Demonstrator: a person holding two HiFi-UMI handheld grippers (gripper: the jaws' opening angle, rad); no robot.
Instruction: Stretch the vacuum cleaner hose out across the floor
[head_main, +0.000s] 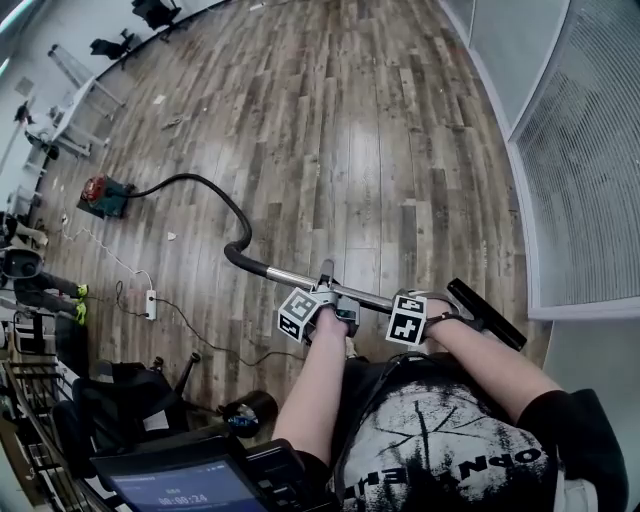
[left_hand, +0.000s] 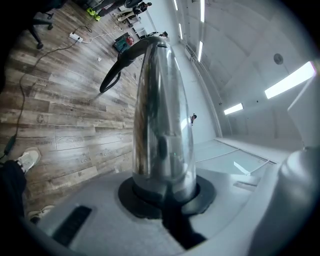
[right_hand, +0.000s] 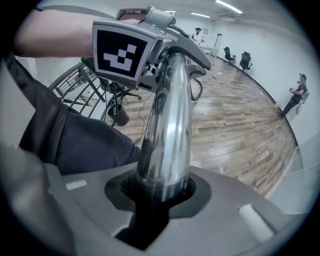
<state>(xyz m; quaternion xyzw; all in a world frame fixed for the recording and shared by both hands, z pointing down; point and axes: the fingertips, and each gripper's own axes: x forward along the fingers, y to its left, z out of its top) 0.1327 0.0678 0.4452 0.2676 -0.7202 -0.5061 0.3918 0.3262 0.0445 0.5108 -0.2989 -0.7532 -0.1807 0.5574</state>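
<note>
Both grippers clamp the chrome wand (head_main: 298, 279): the left gripper (head_main: 336, 303) nearer its hose end, the right gripper (head_main: 440, 310) by its black handle (head_main: 487, 314). Beyond the wand, the black hose (head_main: 214, 190) curves over open wood-plank floor (head_main: 380, 130) to the red vacuum cleaner (head_main: 104, 195), and a white wall (head_main: 590, 180) stands close past the handle end. Dark clutter on the near side of the wand's hose end is cut off.

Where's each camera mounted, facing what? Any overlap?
Head view: on the head, steeply down at floor; forearms, left gripper, right gripper on chrome tube.
Left gripper view: on that gripper, along the tube toward the hose; shoe.
Right gripper view: along the tube toward the left gripper; forearm, dark clothing.
Shared: the tube, all three.
</note>
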